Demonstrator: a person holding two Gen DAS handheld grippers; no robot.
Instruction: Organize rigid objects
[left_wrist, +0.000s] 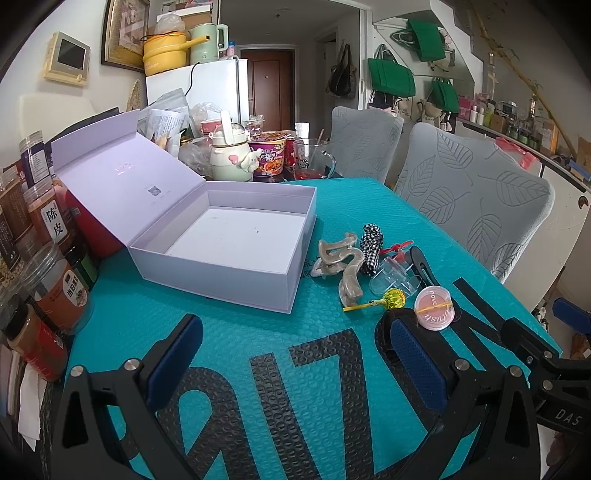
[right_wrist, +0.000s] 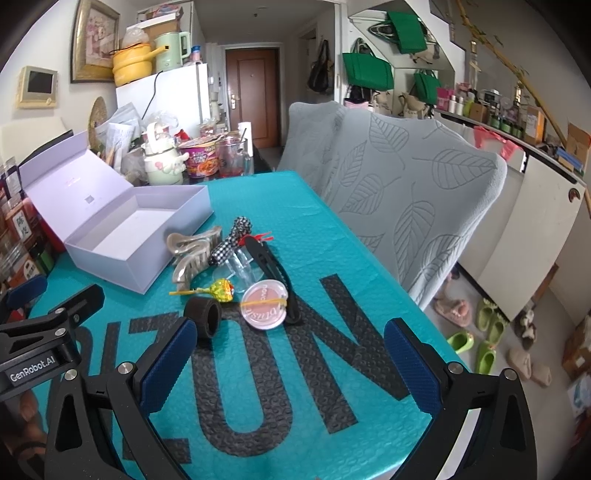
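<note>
Nothing is packed yet: your lavender box (left_wrist: 236, 236) sits open and empty on the teal worktop (left_wrist: 258, 332), while the pile just right of it waits untouched — hair claw (left_wrist: 341, 262), checked scrunchie (right_wrist: 232, 236), lollipop (right_wrist: 221, 290), pink compact (right_wrist: 263, 304), black ring (right_wrist: 203, 317). Your left gripper (left_wrist: 291, 350) and right gripper (right_wrist: 288, 356) hover low, jaws spread wide, gripping nothing. The ring lies just beyond your right gripper's left jaw tip; the compact sits ahead, between the jaws' lines.
</note>
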